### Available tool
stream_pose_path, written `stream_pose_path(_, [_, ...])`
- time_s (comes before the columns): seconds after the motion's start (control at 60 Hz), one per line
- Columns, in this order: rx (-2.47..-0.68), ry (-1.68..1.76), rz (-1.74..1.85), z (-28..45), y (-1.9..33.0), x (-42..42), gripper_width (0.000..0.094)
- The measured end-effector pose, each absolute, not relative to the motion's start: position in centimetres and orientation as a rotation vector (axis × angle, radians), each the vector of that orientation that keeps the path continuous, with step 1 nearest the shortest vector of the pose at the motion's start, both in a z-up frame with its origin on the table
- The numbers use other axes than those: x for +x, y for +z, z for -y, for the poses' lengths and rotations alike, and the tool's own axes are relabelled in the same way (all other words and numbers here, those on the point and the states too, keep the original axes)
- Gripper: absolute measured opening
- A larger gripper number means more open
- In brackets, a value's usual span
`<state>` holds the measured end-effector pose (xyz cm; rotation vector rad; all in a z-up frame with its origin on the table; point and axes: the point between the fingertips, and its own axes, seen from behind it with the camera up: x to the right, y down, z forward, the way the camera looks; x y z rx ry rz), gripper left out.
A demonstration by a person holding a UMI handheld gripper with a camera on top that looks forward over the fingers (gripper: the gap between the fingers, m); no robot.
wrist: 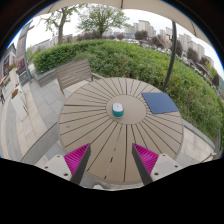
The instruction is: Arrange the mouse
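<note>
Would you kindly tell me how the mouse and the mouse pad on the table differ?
The mouse is small, rounded and pale teal; the mouse pad is larger, flat, rectangular and dark blue. The mouse sits mid-table; the pad lies nearer the rim. Both rest apart on the round slatted table, beyond the open hand-held gripper.

Mouse [117, 109] left of mousepad [159, 102]

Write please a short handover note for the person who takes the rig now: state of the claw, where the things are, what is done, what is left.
Claw: open, empty, held over the near edge of the round wooden table.
Mouse: near the table's centre, beyond the fingers, not touched.
Blue mouse pad: lies flat to the right of the mouse, apart from it.
Done: nothing visible yet; the mouse is not on the pad.
Left: probably reach forward, grip the mouse and place it on the pad.
</note>
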<state>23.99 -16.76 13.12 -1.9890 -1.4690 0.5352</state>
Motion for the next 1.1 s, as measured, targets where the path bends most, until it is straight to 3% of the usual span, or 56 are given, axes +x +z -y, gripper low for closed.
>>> stream_pose_path(0.067, [-1.984, 0.542, 1.443, 16.4, 13.1, 23.4, 0.0850])
stream_pose_path(0.767, [-1.935, 0.583, 1.379, 7.2, -0.7, 3.6, 0.0854])
stream_pose_path(1.1, [-1.929, 0.641, 1.383, 4.9, -1.7, -0.8, 0.0846])
